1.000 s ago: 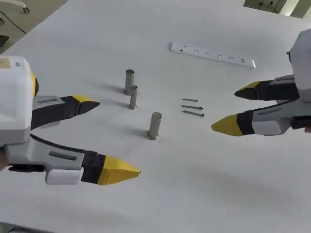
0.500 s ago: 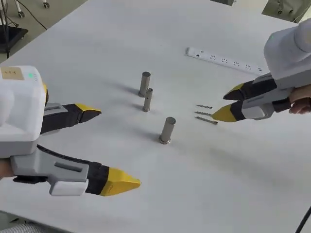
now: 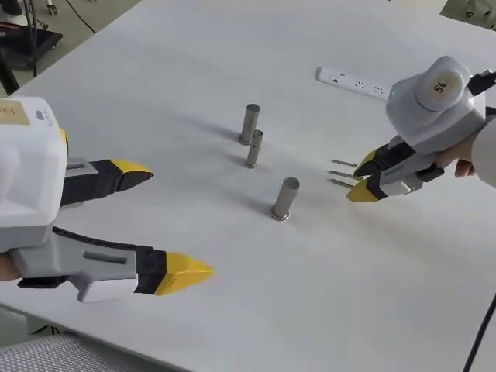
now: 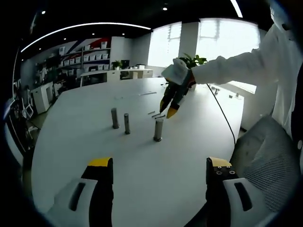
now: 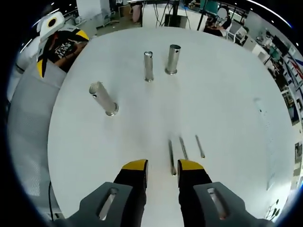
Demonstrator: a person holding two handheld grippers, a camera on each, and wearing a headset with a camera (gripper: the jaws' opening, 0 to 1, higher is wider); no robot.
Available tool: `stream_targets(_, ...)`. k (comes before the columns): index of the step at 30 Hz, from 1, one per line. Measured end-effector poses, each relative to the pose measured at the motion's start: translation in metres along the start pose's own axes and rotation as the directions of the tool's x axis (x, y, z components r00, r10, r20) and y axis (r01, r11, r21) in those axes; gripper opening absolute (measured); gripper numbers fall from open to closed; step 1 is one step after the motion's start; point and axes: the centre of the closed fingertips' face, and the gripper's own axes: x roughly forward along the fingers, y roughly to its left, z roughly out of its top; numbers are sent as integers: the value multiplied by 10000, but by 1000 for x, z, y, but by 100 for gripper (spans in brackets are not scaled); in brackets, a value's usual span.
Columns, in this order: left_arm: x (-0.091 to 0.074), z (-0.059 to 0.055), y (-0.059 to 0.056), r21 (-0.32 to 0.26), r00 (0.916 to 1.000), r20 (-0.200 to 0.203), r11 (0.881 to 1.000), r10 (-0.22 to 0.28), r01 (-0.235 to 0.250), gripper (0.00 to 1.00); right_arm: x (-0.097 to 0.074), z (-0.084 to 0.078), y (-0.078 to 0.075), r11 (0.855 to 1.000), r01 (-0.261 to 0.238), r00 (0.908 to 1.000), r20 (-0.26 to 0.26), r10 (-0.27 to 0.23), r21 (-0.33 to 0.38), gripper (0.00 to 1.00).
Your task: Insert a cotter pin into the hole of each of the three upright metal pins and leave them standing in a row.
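Three upright metal pins stand on the white table: a far pin (image 3: pixel 249 124), a thinner middle pin (image 3: pixel 254 149) and a near pin (image 3: pixel 285 198). Three cotter pins (image 3: pixel 342 173) lie flat to their right. My right gripper (image 3: pixel 362 179) is open with a narrow gap, tips down at the table beside the cotter pins. In the right gripper view the nearest cotter pin (image 5: pixel 172 157) lies just ahead of my right gripper (image 5: pixel 162 165), close to its right finger and not held. My left gripper (image 3: pixel 170 223) stands wide open and empty at the near left, facing the metal pins (image 4: pixel 158 130).
A white power strip (image 3: pixel 349 81) lies at the table's far right. The table's near edge (image 3: pixel 232 353) runs just below the left gripper. A person's white sleeve (image 4: pixel 236 61) reaches in from the right. A grey chair (image 4: pixel 265 156) stands beside the table.
The right gripper has come down and in to the cotter pins, and its jaws have narrowed. The head view has shifted. The left gripper has stayed wide open in place.
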Motion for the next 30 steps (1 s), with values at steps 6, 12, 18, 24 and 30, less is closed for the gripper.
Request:
stream_targets(6,-2,7,-1,-116,9996,280,9999,34,-31,81,3,-2,-7,9999,-46,10000,21,46,154,14)
stream_targets(12,-3,7,-4,-248,9994,346,9997,-15,24,82,5,-4,-4,9983,-140,9982,-589,107,-560,3)
stream_targets(18,0,4,-12,-274,9998,176,9995,-128,132,82,9,-7,-1,9846,-175,9918,-1280,-50,-1740,0)
stream_targets(24,0,7,-16,-430,9994,306,9989,-169,182,82,10,-9,-5,9971,119,9901,-1383,-223,-752,0)
stream_targets(30,-2,9,-13,-439,9990,413,9988,-188,206,83,9,-8,-4,9938,-72,9906,-1368,-81,-1107,0)
